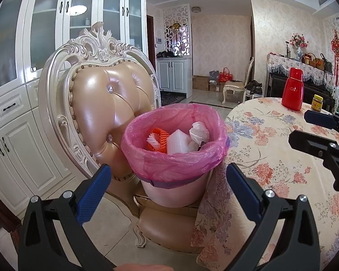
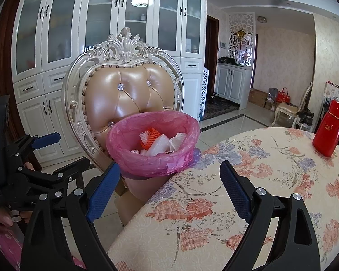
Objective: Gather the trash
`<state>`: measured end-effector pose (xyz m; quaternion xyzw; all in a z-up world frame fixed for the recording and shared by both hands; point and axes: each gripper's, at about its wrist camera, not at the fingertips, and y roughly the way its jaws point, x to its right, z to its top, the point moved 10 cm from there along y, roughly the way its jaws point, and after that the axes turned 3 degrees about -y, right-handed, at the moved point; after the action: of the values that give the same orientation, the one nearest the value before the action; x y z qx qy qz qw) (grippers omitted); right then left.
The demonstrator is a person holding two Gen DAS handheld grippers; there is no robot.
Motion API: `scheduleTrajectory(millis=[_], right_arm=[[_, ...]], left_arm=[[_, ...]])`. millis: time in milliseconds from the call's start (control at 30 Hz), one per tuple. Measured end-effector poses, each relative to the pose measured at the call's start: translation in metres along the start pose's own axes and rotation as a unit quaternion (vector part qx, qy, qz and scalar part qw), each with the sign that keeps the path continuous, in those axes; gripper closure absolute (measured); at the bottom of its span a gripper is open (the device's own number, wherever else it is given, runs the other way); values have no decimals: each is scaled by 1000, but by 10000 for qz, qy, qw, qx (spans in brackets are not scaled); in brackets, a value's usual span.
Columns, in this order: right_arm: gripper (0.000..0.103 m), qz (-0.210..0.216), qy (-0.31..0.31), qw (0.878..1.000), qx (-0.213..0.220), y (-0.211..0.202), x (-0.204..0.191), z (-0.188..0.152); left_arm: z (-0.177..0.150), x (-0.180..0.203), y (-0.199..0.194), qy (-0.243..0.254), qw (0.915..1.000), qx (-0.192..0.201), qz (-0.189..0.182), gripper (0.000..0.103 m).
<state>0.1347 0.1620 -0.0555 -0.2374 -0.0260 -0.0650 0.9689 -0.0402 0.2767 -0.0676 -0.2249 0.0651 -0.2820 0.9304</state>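
An ornate chair (image 1: 106, 103) with a carved cream frame and tufted tan leather back stands just beside the table (image 1: 271, 153), which is covered by a cream cloth printed with orange and lilac flowers. On the table's far part stands a red thermos (image 1: 292, 90) — upright, lid on — with a small yellow-lidded jar (image 1: 316, 102) near it. Tall white cabinets (image 2: 101, 22) with glass upper doors and dark handles fill the wall behind the chair. Farther back, on the tiled floor, sit cardboard boxes (image 1: 201, 82) and a red bag (image 1: 225, 75), beside a second chair (image 1: 236, 88) — a vase of pink flowers (image 1: 298, 45) stands on a lace-draped shelf
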Motion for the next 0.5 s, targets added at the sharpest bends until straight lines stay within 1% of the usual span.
scheduleTrajectory(millis=[500], right_arm=[[19, 12, 2, 10000, 2, 0, 0, -1]], left_arm=[[1, 1, 1, 7, 10000, 12, -7, 5]])
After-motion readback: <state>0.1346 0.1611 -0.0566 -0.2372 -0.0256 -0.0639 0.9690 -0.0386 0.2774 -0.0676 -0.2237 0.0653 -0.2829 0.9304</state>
